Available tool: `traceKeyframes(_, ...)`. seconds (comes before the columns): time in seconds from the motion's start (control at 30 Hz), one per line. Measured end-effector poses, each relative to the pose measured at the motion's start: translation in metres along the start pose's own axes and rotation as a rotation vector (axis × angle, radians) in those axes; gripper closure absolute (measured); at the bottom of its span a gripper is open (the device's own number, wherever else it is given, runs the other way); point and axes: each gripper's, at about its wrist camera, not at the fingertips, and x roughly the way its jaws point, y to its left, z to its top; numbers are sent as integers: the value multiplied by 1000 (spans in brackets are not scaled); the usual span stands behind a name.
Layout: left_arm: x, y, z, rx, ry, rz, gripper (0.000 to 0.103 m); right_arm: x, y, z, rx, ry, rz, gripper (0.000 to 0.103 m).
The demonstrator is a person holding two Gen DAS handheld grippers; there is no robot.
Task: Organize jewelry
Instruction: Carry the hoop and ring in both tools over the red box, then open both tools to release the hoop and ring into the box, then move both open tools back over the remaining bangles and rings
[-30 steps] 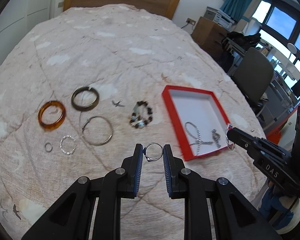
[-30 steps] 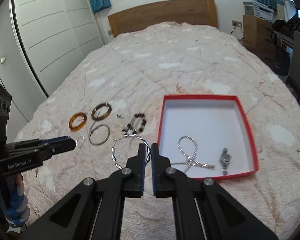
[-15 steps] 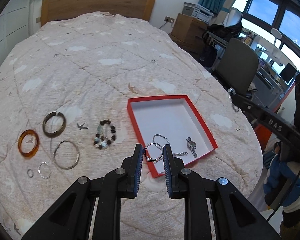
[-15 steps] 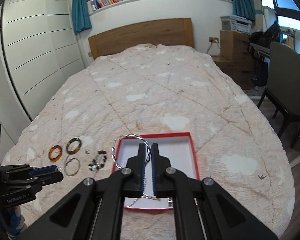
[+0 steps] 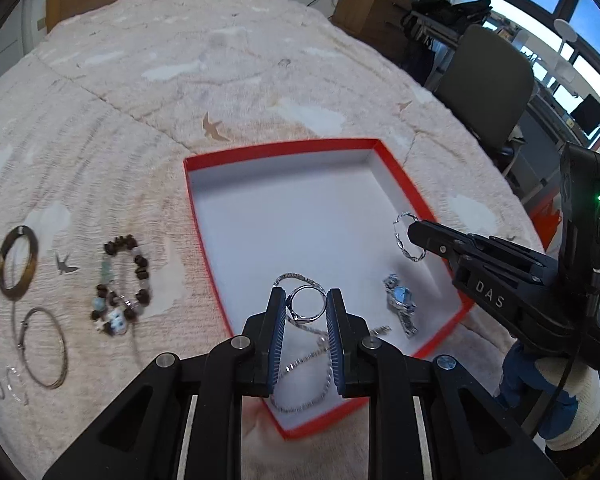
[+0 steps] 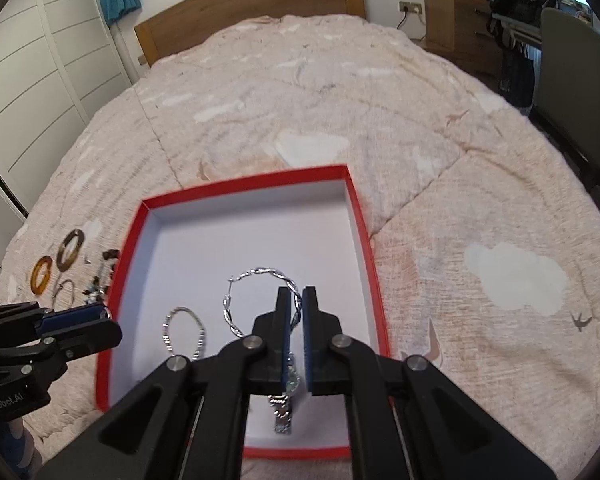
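1. The left gripper (image 5: 303, 307) has its jaws narrowed onto a small silver ring (image 5: 308, 303), pinched across its width so that the band stands upright between the pads.
2. The right gripper (image 6: 296, 307) has its jaws almost fully together, clamping one edge of a twisted silver hoop (image 6: 260, 300); most of the hoop juts out ahead and to the left of the jaws.
3. Both pieces hang over the red box (image 6: 236, 186) on the bed (a release here would likely drop them inside).
4. Below the jaws, a silver chain (image 5: 300, 364) and a blue-faced watch (image 5: 399, 302) already lie in the box.
5. Left of the jaws, outside the box, a beaded bracelet (image 5: 120, 286) and several bangles (image 5: 18, 262) wait on the quilt (image 5: 220, 72).
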Motion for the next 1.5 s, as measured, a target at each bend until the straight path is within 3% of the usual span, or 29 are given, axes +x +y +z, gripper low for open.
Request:
traceKeyframes(0.3, 40, 0, 0, 24, 45, 17, 83, 33, -4, -9, -18, 76, 1, 98)
traceKeyframes(0.53, 44, 4, -3, 31, 54, 57, 81, 34, 3, -11, -78, 88, -28, 98)
traceKeyframes(1.03, 38, 10, -6, 42, 75, 38, 81, 30, 1, -11, -62, 96, -67, 94)
traceKeyframes(1.1, 35, 6, -6, 53, 70, 42, 77, 27, -1, -11, -55, 96, -70, 94)
traceKeyframes(1.23, 24, 5, -8, 62, 42, 38, 60, 14, -3, -13, -38, 73, -69, 94)
traceKeyframes(1.5, -17, 1, -11, 62, -4, 14, 53, -28, 5, -14, -21, 23, -81, 94)
